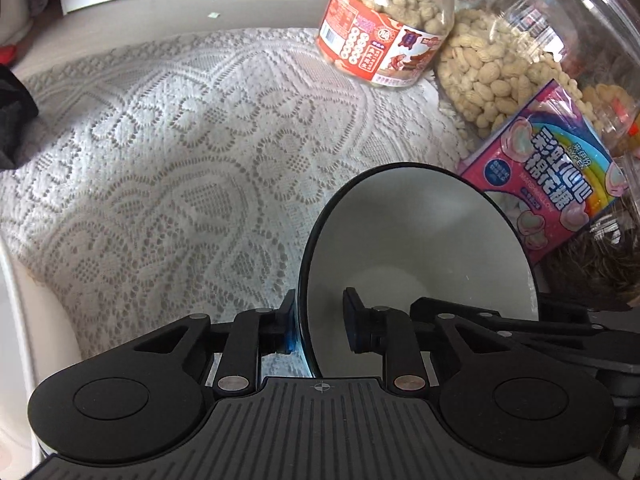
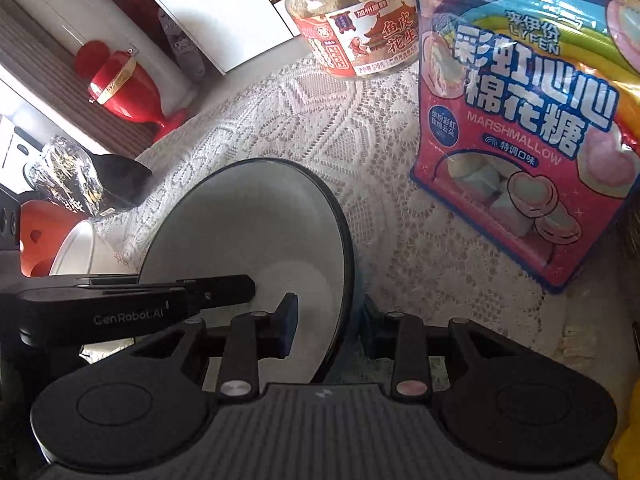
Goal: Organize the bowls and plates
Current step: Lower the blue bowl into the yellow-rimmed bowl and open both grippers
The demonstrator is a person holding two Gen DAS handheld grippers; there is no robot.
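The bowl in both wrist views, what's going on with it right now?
Both grippers straddle the rim of one bowl with a white inside and a dark rim, from opposite sides. The left gripper has one finger outside the wall and one inside, and so does the right gripper; whether either is fully clamped is hard to tell. The bowl sits over the lace tablecloth, beside a marshmallow bag and a jar of coated peanuts. Another white bowl shows at the right view's left edge.

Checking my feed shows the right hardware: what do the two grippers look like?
Both match: the left gripper and right gripper are matte black, with ribbed bases, round side discs, silver rivets on the linkage arms and blue finger pads. White "GenRobot.AI" lettering marks the left one's side.
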